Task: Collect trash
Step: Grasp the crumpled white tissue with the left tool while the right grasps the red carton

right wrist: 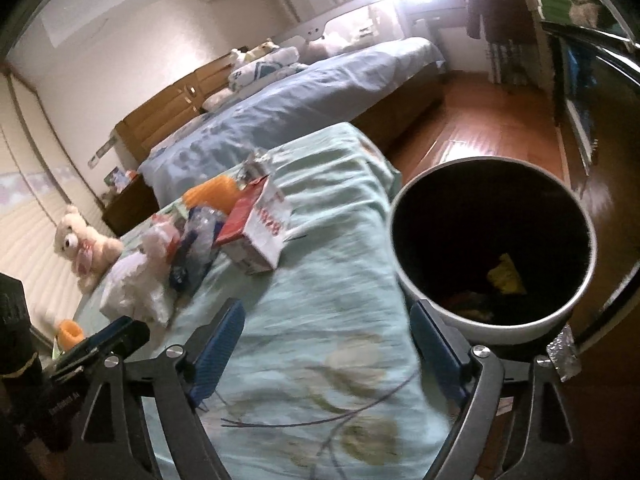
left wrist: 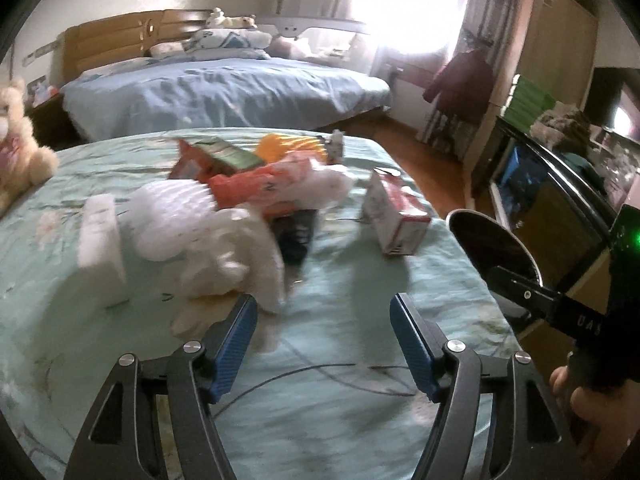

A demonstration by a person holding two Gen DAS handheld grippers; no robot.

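I see both claws, left gripper (left wrist: 324,336) and right gripper (right wrist: 326,344), spread apart, empty. Trash pile (left wrist: 224,216) on green bedspread (left wrist: 340,280); bin (right wrist: 492,240) beside it.

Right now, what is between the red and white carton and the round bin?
Only bare mint green bedcover lies between the red and white carton and the round white bin, as the right wrist view shows. The bin sits beside the bed's edge.
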